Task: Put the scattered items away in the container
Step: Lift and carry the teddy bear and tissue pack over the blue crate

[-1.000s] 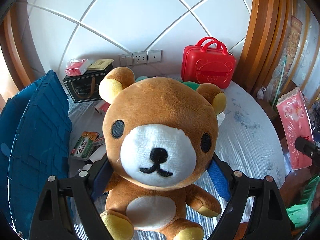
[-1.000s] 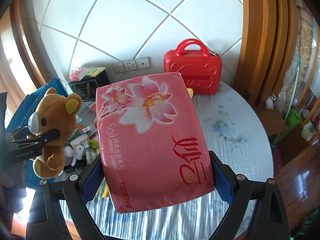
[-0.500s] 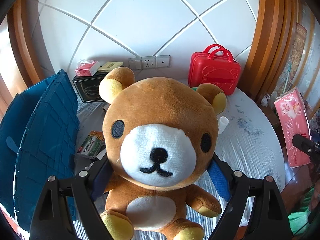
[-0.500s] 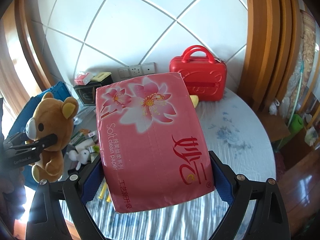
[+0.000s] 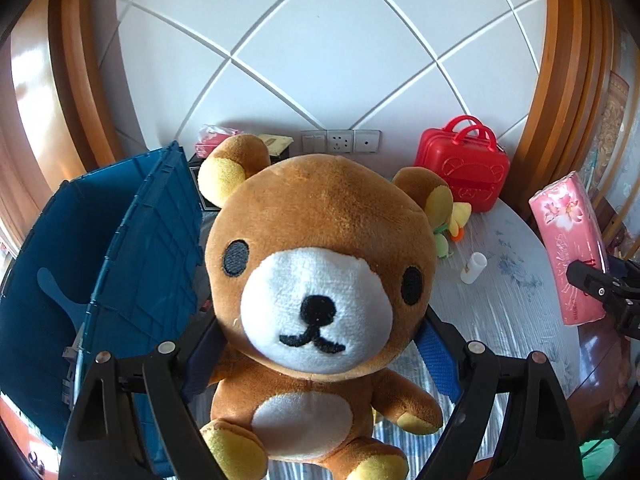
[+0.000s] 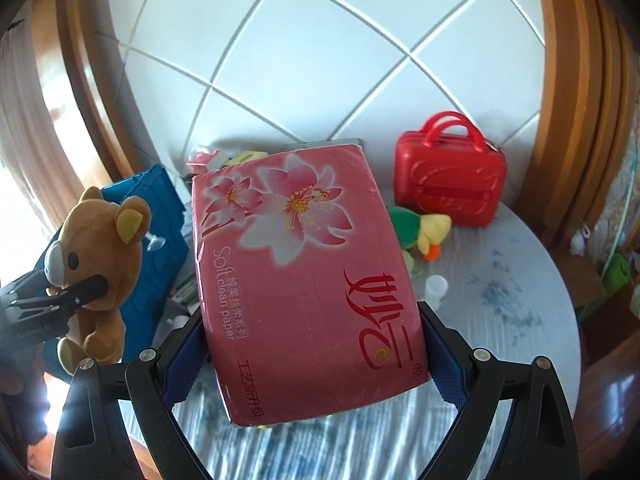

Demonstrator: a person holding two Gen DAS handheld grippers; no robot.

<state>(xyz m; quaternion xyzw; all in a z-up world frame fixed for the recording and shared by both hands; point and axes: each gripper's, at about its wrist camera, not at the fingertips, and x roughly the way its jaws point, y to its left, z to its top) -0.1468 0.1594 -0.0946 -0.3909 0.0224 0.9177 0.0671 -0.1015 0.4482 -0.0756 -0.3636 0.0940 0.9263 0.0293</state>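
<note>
Plush fuzzy bear (image 5: pixel 320 264), glossy plastic-wrapped tissue pack (image 6: pixel 308 280), shiny red plastic case (image 6: pixel 448 184)

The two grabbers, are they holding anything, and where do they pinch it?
The left gripper pinches the teddy bear at its neck. The right gripper squeezes the pink tissue pack by its long sides.

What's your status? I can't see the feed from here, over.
Left gripper shut on teddy bear. Right gripper shut on tissue pack. Both held above the table; blue crate open at left, nothing blocking.

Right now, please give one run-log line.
left fingers: teddy bear held | right fingers: tissue pack held | blue crate: open
</note>
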